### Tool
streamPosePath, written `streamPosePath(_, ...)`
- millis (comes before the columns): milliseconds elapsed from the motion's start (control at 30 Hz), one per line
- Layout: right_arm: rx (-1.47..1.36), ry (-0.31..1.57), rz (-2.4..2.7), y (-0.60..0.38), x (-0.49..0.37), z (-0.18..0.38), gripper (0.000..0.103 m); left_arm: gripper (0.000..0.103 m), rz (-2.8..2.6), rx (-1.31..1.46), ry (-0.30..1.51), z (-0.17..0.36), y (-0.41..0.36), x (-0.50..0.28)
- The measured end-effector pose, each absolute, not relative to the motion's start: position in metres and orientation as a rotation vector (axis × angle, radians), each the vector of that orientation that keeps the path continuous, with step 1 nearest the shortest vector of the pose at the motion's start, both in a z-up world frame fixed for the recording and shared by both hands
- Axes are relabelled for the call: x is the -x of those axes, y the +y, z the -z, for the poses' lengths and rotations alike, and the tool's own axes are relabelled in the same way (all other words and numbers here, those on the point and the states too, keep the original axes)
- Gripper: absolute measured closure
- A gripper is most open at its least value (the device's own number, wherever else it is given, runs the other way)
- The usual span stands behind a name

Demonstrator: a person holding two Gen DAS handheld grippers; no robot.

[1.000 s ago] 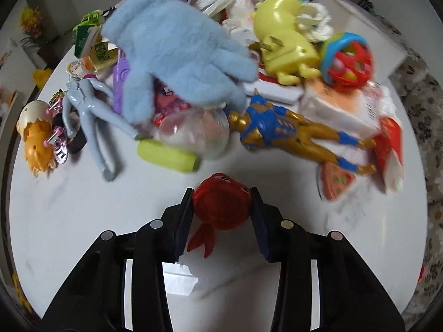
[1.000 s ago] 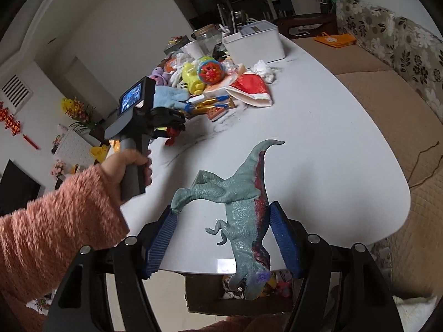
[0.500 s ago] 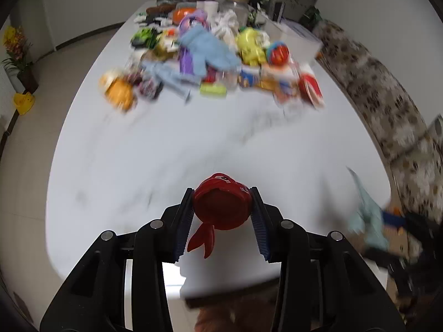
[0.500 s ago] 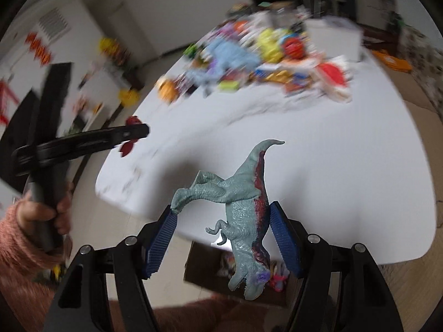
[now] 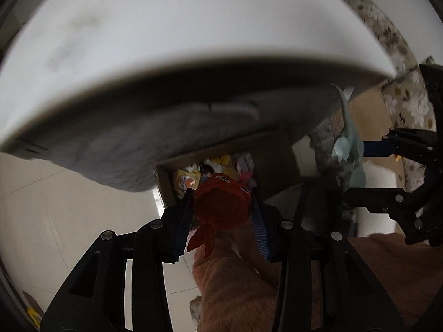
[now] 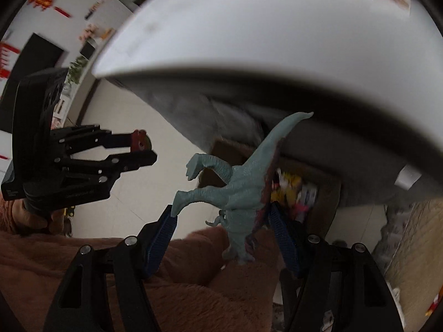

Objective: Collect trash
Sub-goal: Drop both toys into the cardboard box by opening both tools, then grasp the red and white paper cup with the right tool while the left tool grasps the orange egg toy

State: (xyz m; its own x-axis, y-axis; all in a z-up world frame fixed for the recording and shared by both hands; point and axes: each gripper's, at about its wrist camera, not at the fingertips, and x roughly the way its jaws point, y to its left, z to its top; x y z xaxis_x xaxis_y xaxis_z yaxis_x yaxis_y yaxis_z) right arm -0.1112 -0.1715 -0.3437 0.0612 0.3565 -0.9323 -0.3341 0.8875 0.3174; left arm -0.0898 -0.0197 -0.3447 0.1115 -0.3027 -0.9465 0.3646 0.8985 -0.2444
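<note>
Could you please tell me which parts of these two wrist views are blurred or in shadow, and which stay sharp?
Left wrist view: the left hand-held gripper and its red toy are sharp; the table is smeared, its underside in deep shadow, and the cardboard box is dim. Right wrist view: the right hand-held gripper and dinosaur are fairly crisp; the room behind streaks, and the fisheye bows the table edge.

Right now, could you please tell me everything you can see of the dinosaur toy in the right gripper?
The dinosaur toy looks like hard, grey-green plastic with a dark red stripe along its side. It has a long tapering tail pointing up toward the table edge, bent legs splayed left and small forearms. Its head hangs down toward the camera. The right gripper clamps it, above the cardboard box of colourful items on the floor.
</note>
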Motion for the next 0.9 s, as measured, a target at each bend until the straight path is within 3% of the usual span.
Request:
streamPosePath(167, -0.031, 1.478, -0.423, -0.179, 0.095, 0.429, 0.036, 0.063, 0.461, -0.108, 1.468, 0.447, -0.037, 0.077)
streamPosePath(200, -0.037, 1.498, -0.399, -0.180, 0.092, 0.444, 0.034, 0.051, 0.449, -0.123, 1.492, 0.465, -0.041, 0.074)
streamPosePath(267, -0.033, 1.568, -0.336, -0.188, 0.085, 0.478, 0.018, 0.026, 0.403, -0.147, 1.572, 0.505, -0.045, 0.068)
streamPosePath(500, -0.018, 1.681, -0.183, -0.214, 0.082, 0.539, 0.017, 0.025, 0.275, -0.077, 1.763, 0.581, -0.035, 0.062)
streamPosePath(700, -0.001, 1.700, -0.173, -0.221, 0.092, 0.533, 0.017, 0.025, 0.311, -0.057, 1.808, 0.569, -0.025, 0.074)
streamPosePath(800, 0.004, 1.665, -0.219, -0.221, 0.094, 0.493, 0.017, 0.025, 0.363, -0.024, 1.789, 0.526, -0.016, 0.083)
streamPosePath(900, -0.014, 1.559, -0.318, -0.219, 0.095, 0.418, 0.016, 0.025, 0.419, -0.044, 1.687, 0.461, -0.004, 0.093)
